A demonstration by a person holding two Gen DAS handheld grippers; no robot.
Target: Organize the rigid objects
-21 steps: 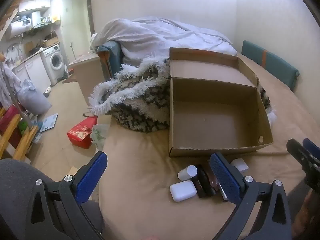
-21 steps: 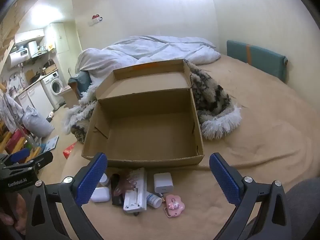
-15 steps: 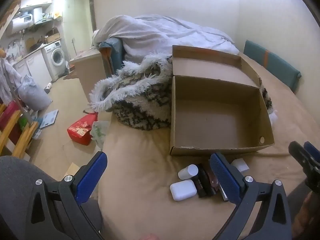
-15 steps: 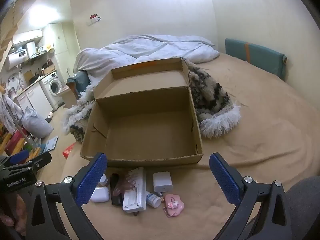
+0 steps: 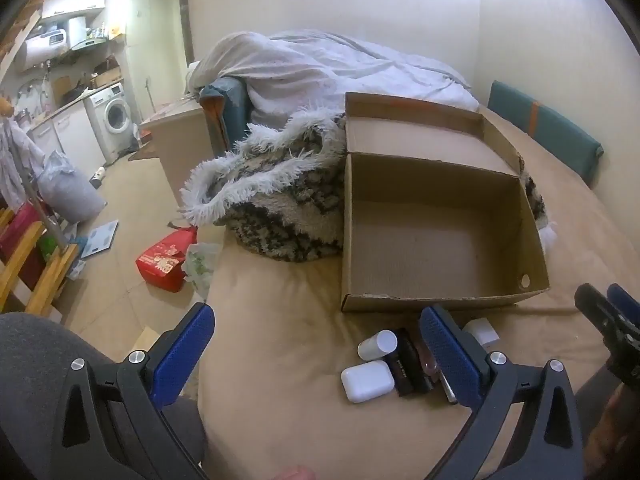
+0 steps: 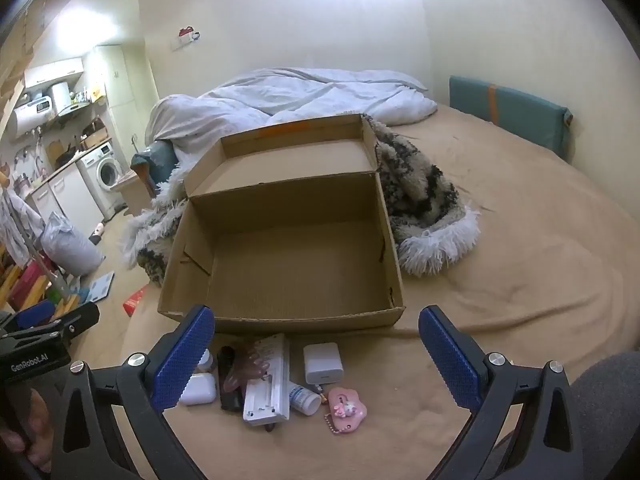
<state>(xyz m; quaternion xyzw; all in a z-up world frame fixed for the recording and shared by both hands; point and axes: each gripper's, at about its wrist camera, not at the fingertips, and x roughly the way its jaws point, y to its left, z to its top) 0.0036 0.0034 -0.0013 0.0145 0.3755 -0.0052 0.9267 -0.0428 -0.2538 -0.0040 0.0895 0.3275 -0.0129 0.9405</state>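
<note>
An open, empty cardboard box [image 6: 280,316] [image 5: 440,302] sits on the tan bed. In front of it lies a cluster of small items: a white power strip [image 6: 270,380], a white charger cube [image 6: 323,362], a pink keychain charm [image 6: 346,410], a small white tube [image 6: 305,398], a pink hair claw [image 6: 244,368], a black case [image 5: 408,368], a white earbud case [image 5: 367,375] and a white bottle [image 5: 378,345]. My left gripper [image 5: 316,356] is open above the near-left of the cluster. My right gripper [image 6: 318,360] is open just above the cluster. Both are empty.
A furry black-and-white blanket [image 6: 424,208] lies behind and beside the box. A white duvet [image 6: 304,96] is bunched at the far end. A teal cushion [image 6: 508,114] leans on the right wall. The bed's left edge [image 5: 208,280] drops to a floor with a red bag [image 5: 164,262].
Both grippers have shifted slightly; the views have drifted a little. Nothing has been grasped or moved.
</note>
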